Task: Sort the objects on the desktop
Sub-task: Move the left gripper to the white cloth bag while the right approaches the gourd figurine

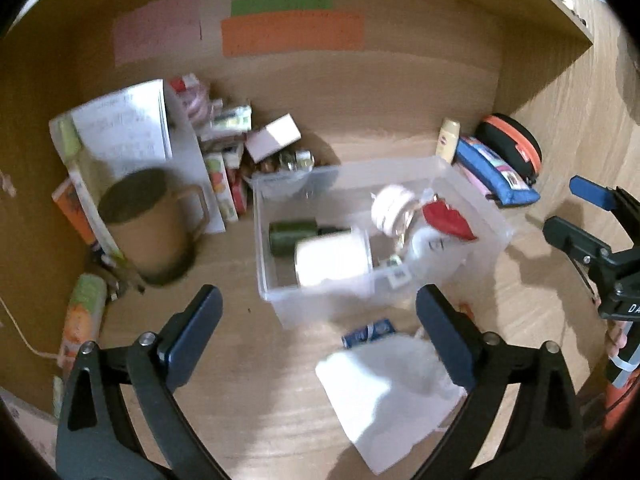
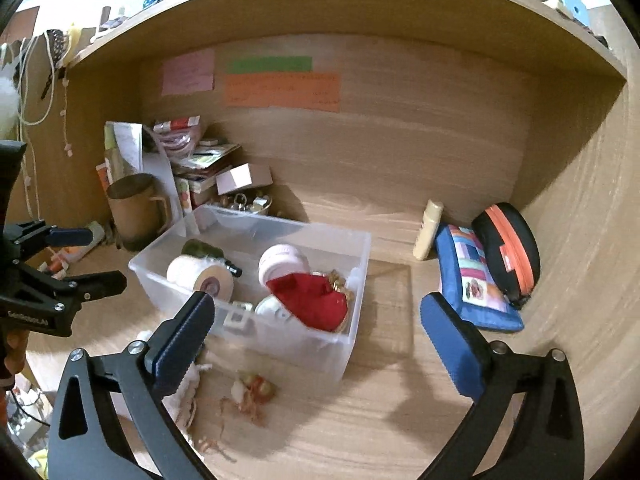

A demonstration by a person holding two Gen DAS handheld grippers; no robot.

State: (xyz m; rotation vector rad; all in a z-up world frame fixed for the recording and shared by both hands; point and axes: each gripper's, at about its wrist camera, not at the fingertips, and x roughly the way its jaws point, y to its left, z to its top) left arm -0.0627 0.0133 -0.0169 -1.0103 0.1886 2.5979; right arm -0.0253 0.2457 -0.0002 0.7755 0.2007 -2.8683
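Now | left claw (image 1: 320, 320) released, holding nothing, above the bench (image 1: 248, 392) | clear bin (image 1: 280, 304) at 12 o'clock, holding white roll (image 1: 332, 260) and red pouch (image 1: 446, 220) | white cloth (image 1: 384, 384) at 5 o'clock | right claw (image 2: 316, 320) released, holding nothing.

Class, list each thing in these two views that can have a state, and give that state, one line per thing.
left gripper: open, empty
right gripper: open, empty
clear bin: lidless, holding items
white tape roll: on its side in the bin
red pouch: lying in the bin
brown mug: upright
black case: zipped shut
cream bottle: leaning on the back wall
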